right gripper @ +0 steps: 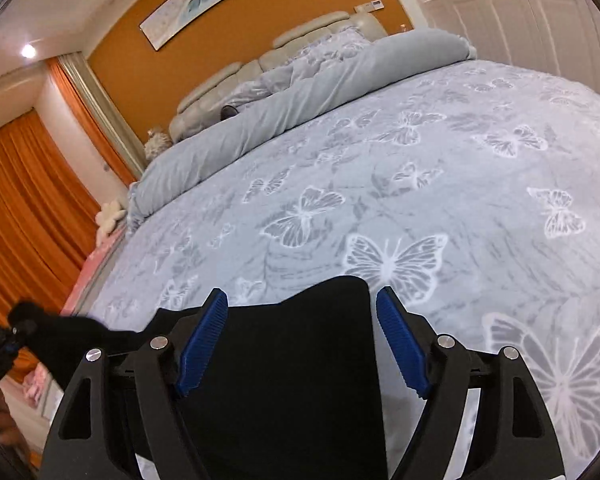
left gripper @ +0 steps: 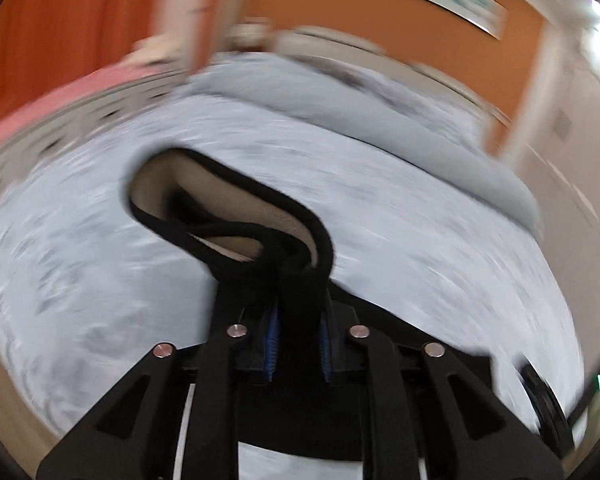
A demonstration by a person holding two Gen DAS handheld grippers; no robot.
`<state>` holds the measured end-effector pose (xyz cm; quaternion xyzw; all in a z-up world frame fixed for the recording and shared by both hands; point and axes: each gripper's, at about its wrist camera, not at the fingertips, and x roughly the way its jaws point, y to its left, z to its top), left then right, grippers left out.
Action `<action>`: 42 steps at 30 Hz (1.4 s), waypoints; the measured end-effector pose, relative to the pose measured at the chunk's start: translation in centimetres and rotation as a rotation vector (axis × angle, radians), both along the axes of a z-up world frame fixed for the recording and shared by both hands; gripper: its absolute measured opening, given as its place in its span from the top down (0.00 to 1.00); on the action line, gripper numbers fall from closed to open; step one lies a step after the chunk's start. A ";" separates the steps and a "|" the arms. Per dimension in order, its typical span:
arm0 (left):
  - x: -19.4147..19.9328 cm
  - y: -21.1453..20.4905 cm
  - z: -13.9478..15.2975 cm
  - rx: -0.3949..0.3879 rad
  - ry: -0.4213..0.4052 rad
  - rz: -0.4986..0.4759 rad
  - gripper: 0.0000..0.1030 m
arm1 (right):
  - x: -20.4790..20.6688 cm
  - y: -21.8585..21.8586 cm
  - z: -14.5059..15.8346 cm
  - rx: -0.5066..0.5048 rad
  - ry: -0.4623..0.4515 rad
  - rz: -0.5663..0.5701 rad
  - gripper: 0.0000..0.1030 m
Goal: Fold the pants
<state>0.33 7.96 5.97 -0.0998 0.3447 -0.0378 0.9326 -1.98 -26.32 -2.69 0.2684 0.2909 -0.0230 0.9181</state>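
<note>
The black pants [right gripper: 292, 364] lie on the butterfly-print bed cover [right gripper: 400, 184], spread below my right gripper [right gripper: 302, 300]. That gripper is open, its blue pads [right gripper: 204, 340] standing wide apart above the cloth without pressing it. A strip of the pants stretches left to a bunch [right gripper: 30, 316] at the picture's left edge. In the blurred left wrist view my left gripper [left gripper: 300, 304] is shut on a thick fold of the pants [left gripper: 300, 216], lifted off the bed, with the cream lining [left gripper: 220, 192] showing inside the loop.
A rolled grey duvet [right gripper: 260, 120] and a padded headboard [right gripper: 312, 28] lie at the far side of the bed. Orange curtains [right gripper: 20, 200] hang on the left, white wardrobe doors [right gripper: 520, 8] on the right. A hand [right gripper: 0, 420] shows at the lower left.
</note>
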 end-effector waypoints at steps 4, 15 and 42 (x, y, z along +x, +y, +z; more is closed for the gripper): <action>-0.7 -11.0 -5.0 0.067 0.121 -0.223 0.29 | 0.3 -1.1 -0.1 0.021 0.007 -0.010 0.27; -6.3 -10.0 -4.5 0.178 -0.037 -0.278 0.05 | -0.1 -0.8 0.0 0.163 -0.024 0.152 0.27; -0.1 4.4 -9.6 0.117 -0.017 -0.012 0.05 | 6.0 14.7 -4.0 0.063 0.179 0.561 0.85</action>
